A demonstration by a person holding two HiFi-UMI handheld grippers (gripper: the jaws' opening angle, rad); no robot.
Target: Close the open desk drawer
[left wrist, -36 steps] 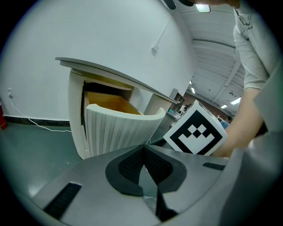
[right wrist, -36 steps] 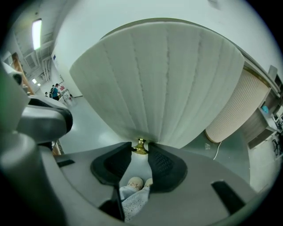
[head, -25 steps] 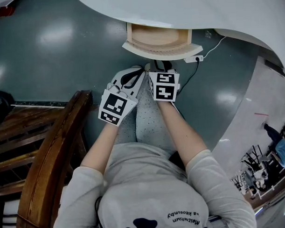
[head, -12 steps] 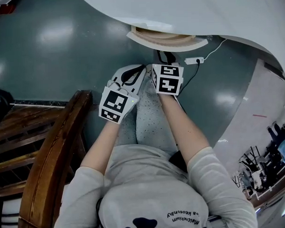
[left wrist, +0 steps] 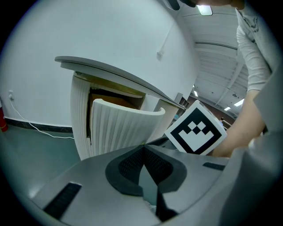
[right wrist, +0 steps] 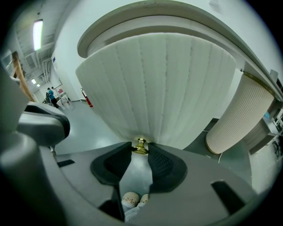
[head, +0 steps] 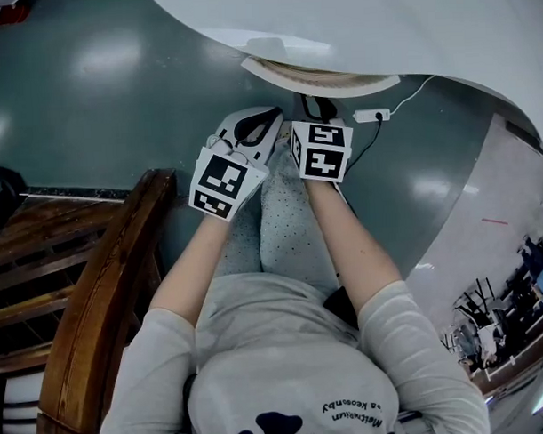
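Observation:
The white ribbed drawer (head: 320,76) shows only a narrow strip of its front from under the white desk top (head: 381,30). In the right gripper view its curved front (right wrist: 163,88) fills the picture. A small brass knob (right wrist: 140,146) sits between the tips of my right gripper (right wrist: 140,150), whose pads close on its sides. In the left gripper view the drawer (left wrist: 119,128) stands a little out of the desk frame. My left gripper (left wrist: 142,149) hangs short of it, pads touching, nothing held. From above, the left gripper (head: 255,128) lies beside the right gripper (head: 314,108).
A wooden chair (head: 96,289) stands at the left. A white power strip with its cable (head: 375,115) lies on the grey floor right of the drawer. A ribbed desk leg (right wrist: 234,119) rises at the right. The person's knees (head: 280,220) are below the grippers.
The drawer has slid in under the desk top, and its wooden inside no longer shows. Both grippers have moved toward the desk with it.

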